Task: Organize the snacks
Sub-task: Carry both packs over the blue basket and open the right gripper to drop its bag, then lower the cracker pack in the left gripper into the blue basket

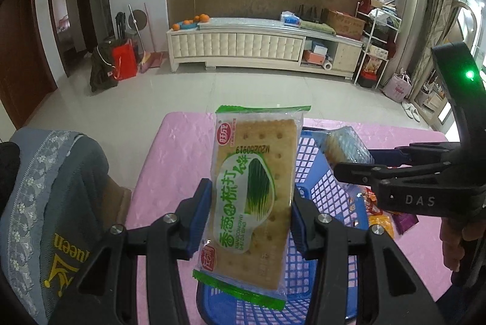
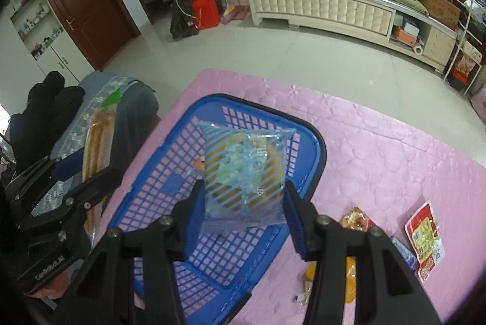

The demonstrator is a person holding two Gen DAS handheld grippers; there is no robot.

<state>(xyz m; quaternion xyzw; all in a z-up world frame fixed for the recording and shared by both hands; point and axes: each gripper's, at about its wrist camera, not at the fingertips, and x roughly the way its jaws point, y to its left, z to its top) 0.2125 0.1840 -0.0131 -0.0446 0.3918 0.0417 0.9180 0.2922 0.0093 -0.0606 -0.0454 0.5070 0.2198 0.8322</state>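
Note:
My left gripper [image 1: 250, 217] is shut on a green-trimmed cracker packet [image 1: 255, 188], held upright over the left part of the blue mesh basket [image 1: 322, 182]. From the right wrist view the same cracker packet [image 2: 97, 139] shows edge-on at the left, above the basket's left rim. My right gripper [image 2: 243, 218] is shut on a clear blue-striped snack packet [image 2: 244, 173], hanging above the blue mesh basket [image 2: 170, 182]. In the left wrist view that striped packet [image 1: 346, 147] sits at the tip of the right gripper [image 1: 349, 162] over the basket's far right side.
The basket stands on a pink tablecloth [image 2: 379, 142]. Loose snack packets lie to its right: a red one [image 2: 425, 237] and orange ones [image 2: 355, 218]. A chair draped in grey cloth [image 1: 60, 188] stands left of the table. Beyond is tiled floor and a white cabinet [image 1: 243, 42].

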